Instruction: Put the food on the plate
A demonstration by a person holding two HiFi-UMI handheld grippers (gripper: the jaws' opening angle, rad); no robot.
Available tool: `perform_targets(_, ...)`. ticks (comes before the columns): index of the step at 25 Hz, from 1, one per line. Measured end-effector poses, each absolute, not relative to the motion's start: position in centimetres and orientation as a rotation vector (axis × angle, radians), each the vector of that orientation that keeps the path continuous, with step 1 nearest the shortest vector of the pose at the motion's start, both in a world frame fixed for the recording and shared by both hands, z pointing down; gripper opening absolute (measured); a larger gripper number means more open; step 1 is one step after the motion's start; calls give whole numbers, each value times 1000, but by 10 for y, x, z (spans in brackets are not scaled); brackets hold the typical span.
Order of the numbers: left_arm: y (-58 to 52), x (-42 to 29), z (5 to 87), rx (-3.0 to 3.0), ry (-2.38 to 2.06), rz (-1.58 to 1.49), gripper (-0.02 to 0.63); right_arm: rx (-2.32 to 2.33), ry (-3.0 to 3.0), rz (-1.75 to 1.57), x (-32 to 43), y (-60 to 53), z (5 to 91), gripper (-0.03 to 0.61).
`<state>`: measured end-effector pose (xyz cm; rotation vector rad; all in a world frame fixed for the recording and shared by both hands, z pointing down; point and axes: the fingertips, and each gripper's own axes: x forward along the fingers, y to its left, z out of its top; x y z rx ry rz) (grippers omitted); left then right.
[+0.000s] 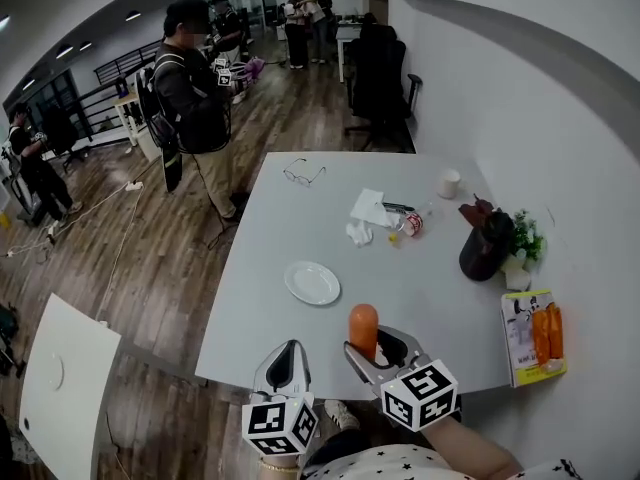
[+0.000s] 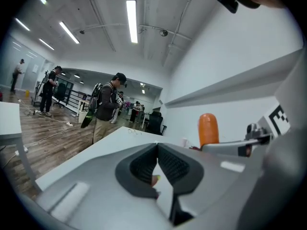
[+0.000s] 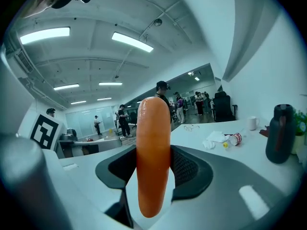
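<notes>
A white plate (image 1: 312, 282) lies on the grey table (image 1: 300, 218), near its front left part. My right gripper (image 1: 372, 348) hovers over the table's front edge, to the right of the plate and nearer to me, shut on an orange carrot (image 1: 363, 328) that stands upright. In the right gripper view the carrot (image 3: 153, 152) fills the gap between the jaws of the right gripper (image 3: 152, 164). My left gripper (image 1: 288, 356) is beside it on the left, shut and holding nothing. In the left gripper view the left gripper (image 2: 157, 150) has its pads meeting, with the carrot (image 2: 208, 130) off to its right.
Glasses (image 1: 303, 175), a napkin (image 1: 369, 208), a lying bottle (image 1: 408, 223), a cup (image 1: 449, 183), a dark jug (image 1: 485, 246) and a small plant (image 1: 525, 236) sit further back. A packet of carrots (image 1: 535, 335) lies at the right edge. A person (image 1: 195, 98) stands past the table's left.
</notes>
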<state>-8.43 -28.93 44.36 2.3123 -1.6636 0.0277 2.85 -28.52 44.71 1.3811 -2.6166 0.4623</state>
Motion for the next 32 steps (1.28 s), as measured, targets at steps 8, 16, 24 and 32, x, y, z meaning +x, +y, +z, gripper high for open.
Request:
perform_targets(8,-356,-105,466,2294,-1636,66,8,1207,-2466,474,5,-398,510,213)
perform_targets(16,-397,-119,485,2257,-1602,100,8,916,-2197,432,-27,-485,596,213)
perform_targets(24,-417,-125,497,2227,-1578,123,8,655,-1950,412,-50,-532,659,213)
perform_targets(32,-424,-133,503,2195,-1593,124,8,558,-1800,466,-59,-546,690,213)
